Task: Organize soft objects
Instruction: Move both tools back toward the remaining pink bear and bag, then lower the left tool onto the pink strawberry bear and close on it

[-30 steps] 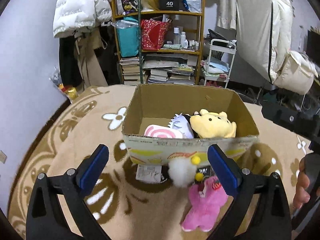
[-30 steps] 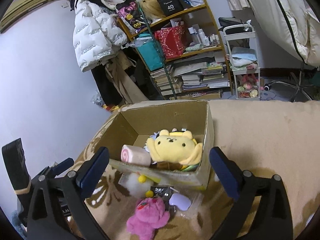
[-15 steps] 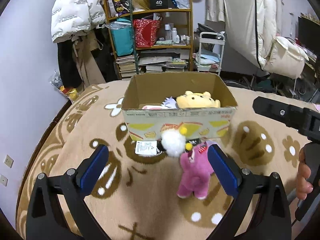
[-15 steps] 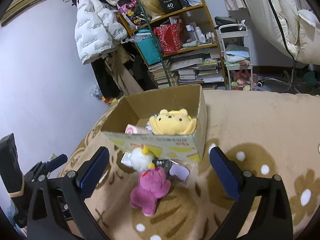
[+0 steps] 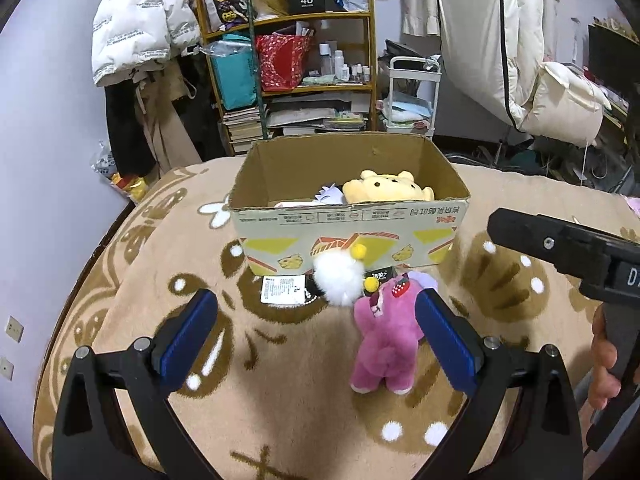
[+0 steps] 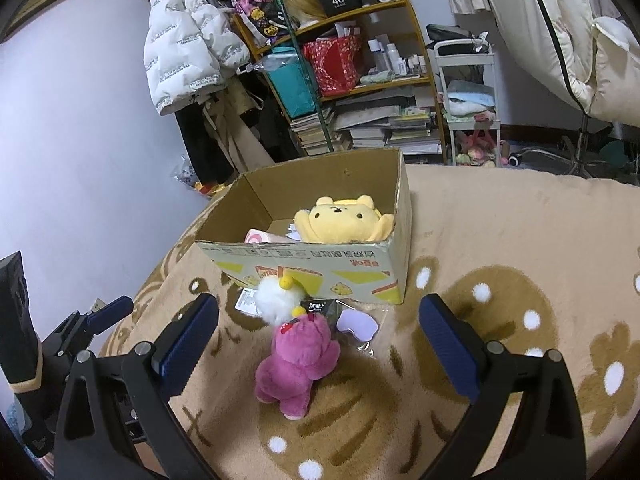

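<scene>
An open cardboard box [image 5: 352,236] [image 6: 320,264] sits on the patterned rug. Inside lie a yellow bear plush [image 5: 386,190] [image 6: 344,220], a pink swirl roll [image 6: 258,236] and a pale purple toy [image 5: 330,194]. In front of the box lie a pink bear plush [image 5: 386,340] [image 6: 300,360], a white fluffy pompom with yellow balls [image 5: 340,276] [image 6: 276,296] and a packaged lilac item [image 6: 356,326]. My left gripper [image 5: 316,340] is open and empty, short of the pink bear. My right gripper [image 6: 318,344] is open and empty, with the pink bear between its fingers' lines.
A cluttered wooden shelf [image 5: 296,60] with books and bags stands behind the box, with a white cart [image 5: 412,96] beside it. Coats hang at left. A flat printed packet [image 5: 282,290] lies by the pompom. The rug edge [image 5: 80,280] drops off at the left.
Both grippers have pulled back and away from the box, so the box and floor toys look farther off. The toys have not moved.
</scene>
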A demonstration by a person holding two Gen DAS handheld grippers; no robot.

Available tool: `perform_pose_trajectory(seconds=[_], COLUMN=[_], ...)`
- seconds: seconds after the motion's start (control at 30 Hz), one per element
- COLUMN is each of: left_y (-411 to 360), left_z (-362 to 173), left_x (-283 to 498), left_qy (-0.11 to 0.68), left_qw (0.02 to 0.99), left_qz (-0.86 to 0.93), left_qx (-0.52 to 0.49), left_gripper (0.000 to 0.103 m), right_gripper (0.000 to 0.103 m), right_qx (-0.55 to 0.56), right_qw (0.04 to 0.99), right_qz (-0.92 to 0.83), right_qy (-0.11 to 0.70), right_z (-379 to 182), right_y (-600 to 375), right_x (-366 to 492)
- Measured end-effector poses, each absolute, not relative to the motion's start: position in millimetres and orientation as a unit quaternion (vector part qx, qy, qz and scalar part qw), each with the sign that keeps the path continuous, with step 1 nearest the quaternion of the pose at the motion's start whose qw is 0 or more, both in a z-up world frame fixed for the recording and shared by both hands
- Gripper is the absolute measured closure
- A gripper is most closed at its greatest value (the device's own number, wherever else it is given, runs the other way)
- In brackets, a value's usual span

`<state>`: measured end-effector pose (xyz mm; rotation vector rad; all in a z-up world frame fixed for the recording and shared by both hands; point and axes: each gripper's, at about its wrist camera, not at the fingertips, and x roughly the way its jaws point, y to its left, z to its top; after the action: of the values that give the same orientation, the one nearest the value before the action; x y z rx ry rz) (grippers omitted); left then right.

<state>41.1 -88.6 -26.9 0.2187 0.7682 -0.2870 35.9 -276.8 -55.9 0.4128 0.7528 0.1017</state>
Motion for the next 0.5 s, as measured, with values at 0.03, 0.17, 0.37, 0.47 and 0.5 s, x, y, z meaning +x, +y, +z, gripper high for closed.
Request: perform_pose_trajectory(seconds=[0.03,0.17,0.37,0.47,0.5], left_y=[-90.2,-97.1,-106.4,-113.9,-116.4], left_z=[-29.3,-37.5,-50.9,-62.4,-67.0], left_x=[42.1,49.3,61.9,65.7,67.6], left_qy=[0.367,0.359,0.372,0.388,0.395], left_qw=[0.913,0.915,0.908,0.899,0.894], left_qz=[-0.139,-0.143,-0.159,-0.167,-0.17], left_qx=[0.107,0.114,0.11,0.117,0.123], left_gripper=[0.005,0.005,0.005,0.005,0.005], right_gripper=[0.0,0.0,0.0,0.0,0.0], right_qx=[0.202,0.209,0.211,0.212,0.213], right_qw=[0.907,0.9,0.892,0.888,0.887], right_qz=[0.048,0.045,0.039,0.037,0.036], right_qy=[0.367,0.379,0.397,0.406,0.408], right_z=[-58.6,-70.0,-83.4,-90.3,-92.4], right_y=[-277.5,-279.6,-281.3,-282.6,-283.0], right_x=[37.9,45.9,61.9,69.7,71.2])
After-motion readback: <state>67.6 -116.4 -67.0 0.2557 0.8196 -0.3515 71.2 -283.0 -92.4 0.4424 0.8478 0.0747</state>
